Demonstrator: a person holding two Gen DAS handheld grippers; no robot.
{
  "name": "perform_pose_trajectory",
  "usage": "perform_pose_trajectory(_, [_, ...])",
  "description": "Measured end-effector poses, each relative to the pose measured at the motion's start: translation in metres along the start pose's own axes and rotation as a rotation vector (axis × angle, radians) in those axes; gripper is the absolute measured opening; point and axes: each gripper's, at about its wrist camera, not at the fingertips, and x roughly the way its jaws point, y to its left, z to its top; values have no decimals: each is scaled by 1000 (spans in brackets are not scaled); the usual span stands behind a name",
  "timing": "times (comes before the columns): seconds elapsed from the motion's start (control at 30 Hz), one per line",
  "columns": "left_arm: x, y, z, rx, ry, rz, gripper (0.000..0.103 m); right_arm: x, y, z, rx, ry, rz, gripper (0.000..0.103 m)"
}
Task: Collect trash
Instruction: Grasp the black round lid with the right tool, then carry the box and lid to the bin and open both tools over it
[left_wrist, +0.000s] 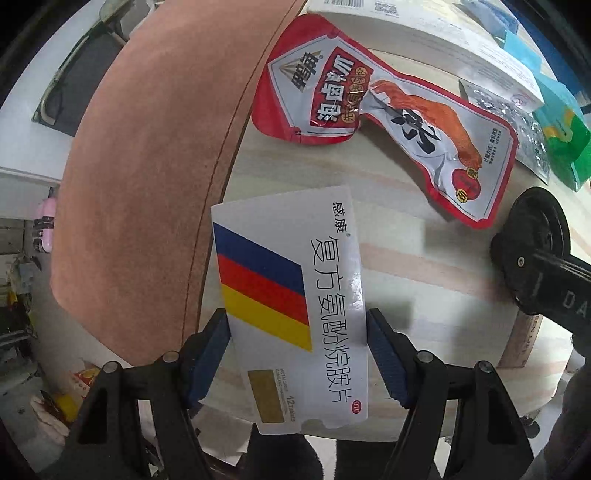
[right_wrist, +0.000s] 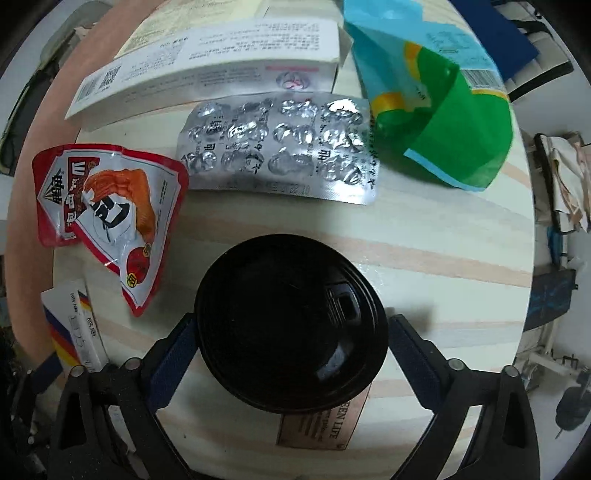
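My left gripper (left_wrist: 297, 354) is shut on a white medicine box (left_wrist: 291, 306) with blue, red and yellow stripes, both blue pads against its sides, at the table's near edge. The box also shows at the left of the right wrist view (right_wrist: 72, 325). My right gripper (right_wrist: 291, 362) straddles a paper cup with a black lid (right_wrist: 291, 328); its left pad touches the lid, the right pad stands just off it. The cup and right gripper show in the left wrist view (left_wrist: 532, 251). A red snack wrapper (left_wrist: 373, 110) (right_wrist: 110, 214) lies beyond.
A silver blister pack (right_wrist: 280, 147), a long white carton (right_wrist: 207, 74) and a green-and-blue bag (right_wrist: 443, 110) lie at the far side of the striped round table (right_wrist: 443, 258). A salmon-pink chair back (left_wrist: 147, 166) stands left of the table.
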Motion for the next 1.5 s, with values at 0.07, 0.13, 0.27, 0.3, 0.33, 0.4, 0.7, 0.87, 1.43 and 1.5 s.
perform_pose_trajectory(0.07, [-7, -10, 1, 14, -16, 13, 71, -4, -1, -4, 10, -19, -12, 88])
perform_pose_trajectory(0.13, [-17, -19, -4, 37, -42, 29, 71, -8, -4, -9, 19, -28, 8, 87])
perform_pose_trajectory(0.27, [-35, -24, -17, 79, -101, 35, 71, -18, -18, -23, 51, -41, 31, 87])
perform_pose_trajectory(0.3, [-40, -25, -20, 89, -115, 33, 72, -24, -19, -30, 57, -50, 38, 87])
perform_pose_trajectory(0.33, [-45, -25, -24, 98, -131, 28, 72, -29, -21, -35, 60, -59, 42, 87])
perform_pose_trajectory(0.4, [-57, -24, -34, 115, -161, 15, 71, -41, -23, -49, 70, -83, 50, 87])
perform_pose_trajectory(0.7, [-102, 10, -105, 209, -288, -124, 72, -103, -23, -145, 188, -197, 130, 87])
perform_pose_trajectory(0.87, [-106, 46, -147, 272, -291, -251, 72, -117, 0, -225, 291, -231, 183, 87])
perform_pose_trajectory(1.43, [202, 84, -196, 216, 206, -399, 72, 178, 53, -397, 508, 105, 331, 88])
perform_pose_trajectory(1.5, [245, 78, -196, 210, 236, -379, 82, 228, 56, -400, 502, 123, 344, 88])
